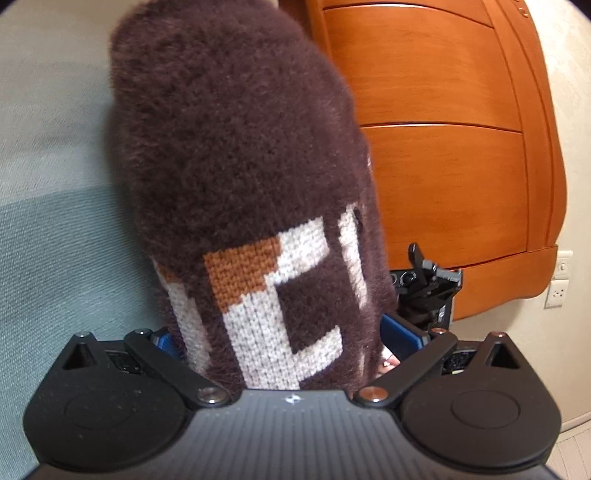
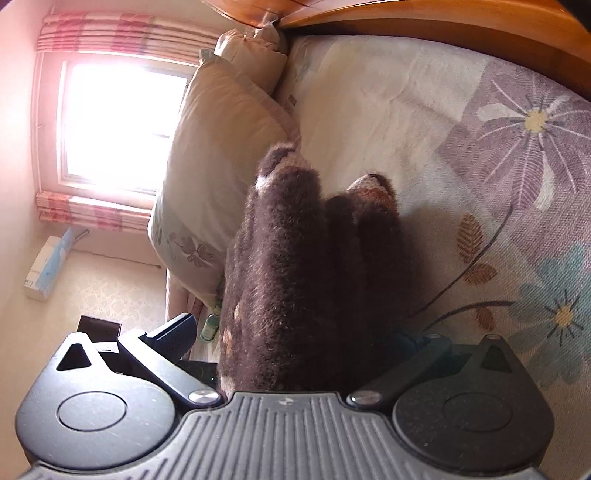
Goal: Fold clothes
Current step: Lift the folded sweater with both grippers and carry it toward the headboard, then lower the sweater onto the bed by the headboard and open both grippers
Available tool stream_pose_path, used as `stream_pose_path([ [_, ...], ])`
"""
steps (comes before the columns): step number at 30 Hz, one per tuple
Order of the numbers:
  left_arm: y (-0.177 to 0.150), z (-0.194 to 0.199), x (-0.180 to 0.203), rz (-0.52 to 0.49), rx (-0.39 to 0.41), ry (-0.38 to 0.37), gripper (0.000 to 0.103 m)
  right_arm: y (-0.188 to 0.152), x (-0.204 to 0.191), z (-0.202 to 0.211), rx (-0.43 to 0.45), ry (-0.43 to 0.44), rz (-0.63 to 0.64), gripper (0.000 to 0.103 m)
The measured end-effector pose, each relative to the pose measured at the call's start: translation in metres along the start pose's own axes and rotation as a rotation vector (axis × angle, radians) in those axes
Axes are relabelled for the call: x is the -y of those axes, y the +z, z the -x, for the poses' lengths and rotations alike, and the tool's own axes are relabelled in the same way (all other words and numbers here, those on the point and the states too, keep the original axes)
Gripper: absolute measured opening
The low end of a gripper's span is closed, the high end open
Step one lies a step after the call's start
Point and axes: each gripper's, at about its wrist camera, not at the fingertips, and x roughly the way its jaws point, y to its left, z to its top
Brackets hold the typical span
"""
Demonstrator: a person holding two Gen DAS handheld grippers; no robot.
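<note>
In my left wrist view, the pale green-grey bed cover filled the left of the frame. At centre, the fuzzy brown sweater rose from between my fingers toward the top edge, its knitted white and orange pattern showing low in the frame. My left gripper was clenched on that sweater; the blue pads pressed in from both sides, though the left one was mostly hidden behind the cloth. To the right stood the orange wooden headboard, with a piece of black hardware just in front of its lower edge, and wall sockets at the far right.

In my right wrist view, a bright window with pink checked curtains sat in the upper left. A beige pillow lay beside it. At centre, the same brown sweater hung bunched in folds from my right gripper, which grasped it; the right finger was buried in the fur. The floral bedsheet spread across the right of the frame beneath the garment.
</note>
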Motion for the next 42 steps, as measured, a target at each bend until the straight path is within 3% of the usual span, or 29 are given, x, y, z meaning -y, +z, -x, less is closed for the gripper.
stream_pose_path([
  [5, -0.014, 0.037, -0.006, -0.052, 0.006, 0.042, 0.101, -0.001, -0.005, 0.019, 0.075, -0.108, 0.022, 0.103],
  [8, -0.029, 0.076, 0.003, -0.141, 0.061, 0.074, 0.102, -0.008, -0.021, 0.048, 0.147, -0.145, 0.081, 0.103],
  [9, -0.036, 0.089, 0.007, -0.173, 0.081, 0.111, 0.102, -0.015, -0.035, 0.055, 0.181, -0.174, 0.127, 0.103],
  [12, -0.058, 0.118, 0.022, -0.28, 0.129, 0.332, 0.102, -0.037, -0.077, 0.055, 0.183, -0.24, 0.29, 0.103],
  [14, -0.073, 0.129, 0.03, -0.359, 0.146, 0.48, 0.102, -0.06, -0.109, 0.038, 0.188, -0.333, 0.438, 0.103],
  [16, -0.096, 0.126, 0.042, -0.426, 0.142, 0.566, 0.102, -0.088, -0.134, 0.017, 0.187, -0.425, 0.631, 0.103],
  [18, -0.114, 0.114, 0.055, -0.467, 0.134, 0.613, 0.102, -0.106, -0.141, -0.004, 0.178, -0.497, 0.736, 0.103],
  [21, -0.128, 0.083, 0.083, -0.503, 0.124, 0.66, 0.102, -0.113, -0.116, -0.029, 0.157, -0.635, 0.747, 0.103],
  [24, -0.137, 0.078, 0.088, -0.508, 0.138, 0.693, 0.102, -0.119, -0.091, -0.038, 0.18, -0.716, 0.779, 0.103],
  [28, -0.145, 0.084, 0.089, -0.519, 0.18, 0.749, 0.102, -0.13, -0.119, -0.043, 0.165, -0.798, 0.822, 0.103],
  [32, -0.144, 0.082, 0.093, -0.534, 0.209, 0.776, 0.102, -0.154, -0.138, -0.048, 0.17, -0.694, 0.842, 0.103],
  [35, -0.146, 0.085, 0.098, -0.548, 0.215, 0.773, 0.102, -0.168, -0.112, -0.07, 0.118, -0.739, 0.824, 0.103],
  [40, -0.148, 0.092, 0.106, -0.587, 0.252, 0.81, 0.102, -0.155, -0.158, -0.068, 0.159, -0.742, 0.869, 0.103],
  [42, -0.147, 0.097, 0.108, -0.6, 0.31, 0.833, 0.102, -0.139, -0.176, -0.08, 0.186, -0.735, 0.891, 0.103],
])
